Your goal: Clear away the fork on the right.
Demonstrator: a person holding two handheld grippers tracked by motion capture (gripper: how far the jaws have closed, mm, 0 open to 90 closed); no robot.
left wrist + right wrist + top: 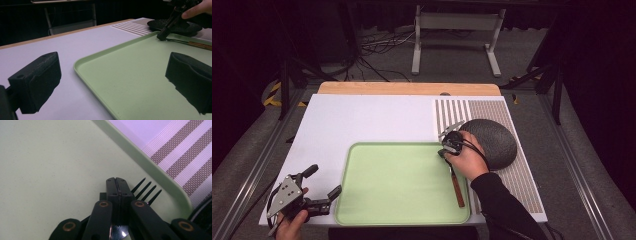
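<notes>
We see the right tongs [447,150] over the far right corner of the green tray [397,220], their jaws pressed together. In the right gripper view the tongs [117,185] are shut tight, and the black tines of a fork [147,191] fan out just beside and beneath them; whether the jaws actually pinch the fork's neck we cannot tell. The fork [457,187] lies along the tray's right side, its wooden handle pointing back toward the person, its head up by the corner under the right hand [469,160].

The left tongs [319,192] hover off the tray's near left corner, jaws spread wide with nothing between them; in the left gripper view the tongs [112,82] frame the tray's rim [82,62] and the white counter [50,47].

Around the work, a dark round woven mat [494,142] sits just beside the tray's far right corner, close behind the right hand. It rests on a striped placemat [522,175] that runs along the right edge of the counter [362,120]. The tray's raised rim [140,157] curves close round the fork's tines, hemming them in at the corner. The middle of the tray is bare.
</notes>
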